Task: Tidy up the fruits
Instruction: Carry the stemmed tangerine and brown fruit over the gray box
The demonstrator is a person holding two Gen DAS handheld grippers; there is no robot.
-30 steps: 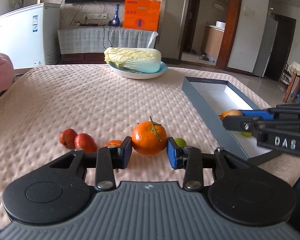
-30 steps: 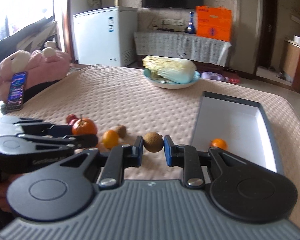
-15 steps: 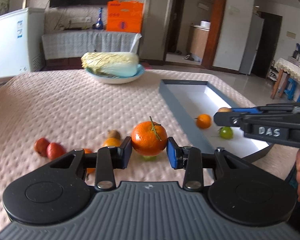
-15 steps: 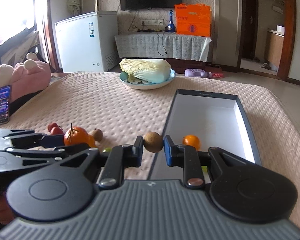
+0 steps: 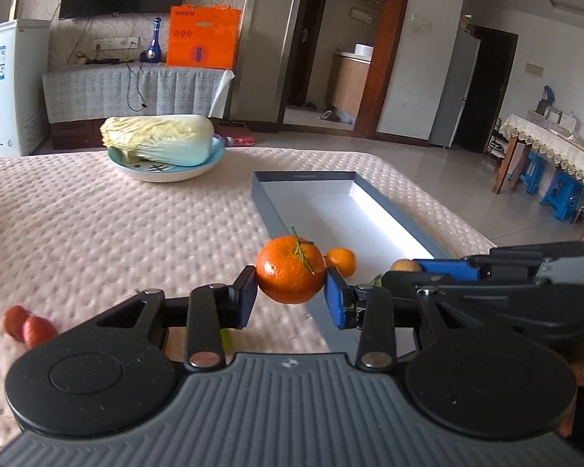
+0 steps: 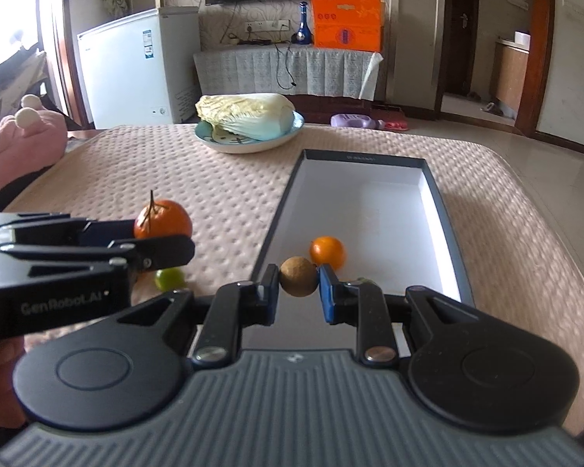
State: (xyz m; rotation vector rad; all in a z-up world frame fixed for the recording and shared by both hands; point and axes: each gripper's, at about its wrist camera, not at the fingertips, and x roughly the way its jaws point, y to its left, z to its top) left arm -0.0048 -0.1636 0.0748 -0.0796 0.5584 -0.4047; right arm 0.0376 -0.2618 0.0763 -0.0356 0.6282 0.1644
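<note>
Both fruits have been carried rightward to the long grey box (image 5: 393, 210). Left wrist view: the stemmed orange mandarin (image 5: 291, 268) is clamped in the left gripper (image 5: 291, 292), at the box's near-left wall. Right wrist view: the small brown round fruit (image 6: 298, 276) is pinched by the right gripper (image 6: 299, 292) over the box's near end, beside a small orange citrus (image 6: 327, 252). Lowering and release are called for next.

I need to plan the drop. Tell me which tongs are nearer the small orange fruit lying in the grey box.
Right. The right tongs, shut on a round brown fruit, hang just before the small orange fruit. The left tongs hold a stemmed tangerine left of the box wall.
</note>
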